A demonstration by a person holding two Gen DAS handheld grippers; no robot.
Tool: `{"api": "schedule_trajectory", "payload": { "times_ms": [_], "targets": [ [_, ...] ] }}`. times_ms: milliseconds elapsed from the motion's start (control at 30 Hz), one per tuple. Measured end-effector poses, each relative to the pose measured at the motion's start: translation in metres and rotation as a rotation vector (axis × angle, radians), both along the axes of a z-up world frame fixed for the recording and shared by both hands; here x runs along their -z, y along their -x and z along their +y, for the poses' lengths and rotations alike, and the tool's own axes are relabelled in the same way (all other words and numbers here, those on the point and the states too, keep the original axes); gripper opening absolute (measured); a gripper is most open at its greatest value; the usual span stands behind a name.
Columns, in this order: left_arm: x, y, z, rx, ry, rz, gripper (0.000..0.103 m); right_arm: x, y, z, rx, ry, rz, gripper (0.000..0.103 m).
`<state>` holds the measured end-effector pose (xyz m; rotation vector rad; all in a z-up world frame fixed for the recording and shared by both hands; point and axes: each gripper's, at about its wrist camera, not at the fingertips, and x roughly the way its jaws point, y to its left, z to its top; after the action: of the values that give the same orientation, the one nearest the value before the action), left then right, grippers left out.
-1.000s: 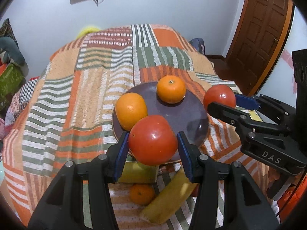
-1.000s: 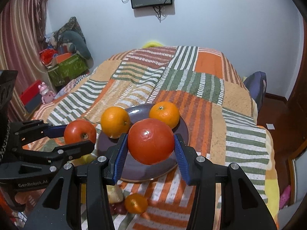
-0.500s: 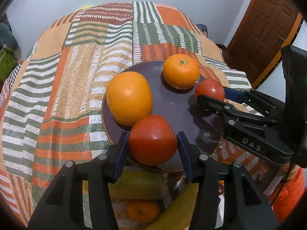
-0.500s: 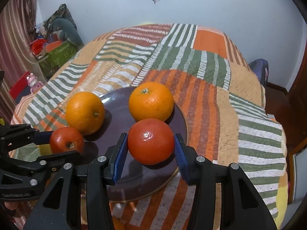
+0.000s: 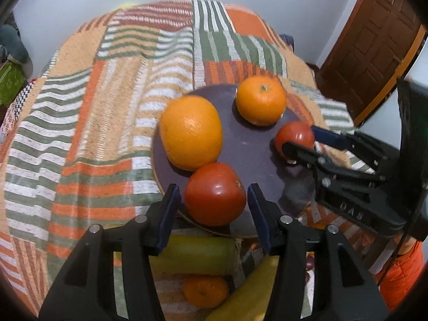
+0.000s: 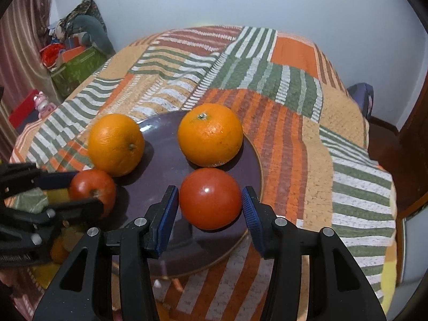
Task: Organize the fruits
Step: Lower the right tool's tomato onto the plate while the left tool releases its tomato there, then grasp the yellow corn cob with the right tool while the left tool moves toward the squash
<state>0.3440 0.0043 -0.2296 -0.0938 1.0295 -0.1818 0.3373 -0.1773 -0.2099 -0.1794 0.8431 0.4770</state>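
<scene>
Tomato (image 5: 214,193) btw opening left claw (image 5: 214,208) pads.

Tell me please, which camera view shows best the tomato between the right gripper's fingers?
The right wrist view: the tomato sits centred and whole on the purple plate, a gap showing beside each pad as the right gripper opens. The left wrist view shows it small, at the plate's edge, partly behind a finger.

A bed with a striped patchwork bedspread (image 6: 281,85) carries a dark purple plate (image 6: 160,144) directly on it.
</scene>
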Motion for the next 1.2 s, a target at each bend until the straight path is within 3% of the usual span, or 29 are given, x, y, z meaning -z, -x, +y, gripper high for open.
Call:
{"api": "schedule_trajectory", "payload": {
  "times_ms": [67, 267, 400, 633, 767, 900, 1200],
  "targets": [
    [-0.014, 0.008, 0.005, -0.011, 0.007, -0.037, 0.06, -0.007, 0.007, -0.001, 0.0, 0.006, -0.027, 0.06],
    [-0.054, 0.047, 0.024, -0.034, -0.033, -0.142, 0.068, -0.034, 0.035, -0.007, -0.008, -0.002, -0.082, 0.062],
    [-0.057, 0.073, 0.039, -0.053, -0.046, -0.129, 0.073, -0.038, 0.058, -0.012, -0.026, 0.008, -0.089, 0.075],
    [-0.026, 0.104, 0.057, -0.083, -0.085, -0.026, 0.073, -0.02, 0.077, -0.014, -0.043, 0.067, -0.044, 0.075],
    [-0.001, 0.107, 0.059, -0.089, -0.151, 0.008, 0.073, -0.009, 0.074, -0.011, -0.056, 0.083, 0.007, 0.075],
    [0.018, 0.098, 0.059, -0.087, -0.135, 0.06, 0.073, -0.002, 0.076, -0.006, -0.055, 0.121, 0.009, 0.075],
    [0.032, 0.093, 0.051, -0.043, -0.113, 0.068, 0.073, 0.013, 0.067, 0.006, -0.095, 0.18, 0.028, 0.076]
  ]
}}
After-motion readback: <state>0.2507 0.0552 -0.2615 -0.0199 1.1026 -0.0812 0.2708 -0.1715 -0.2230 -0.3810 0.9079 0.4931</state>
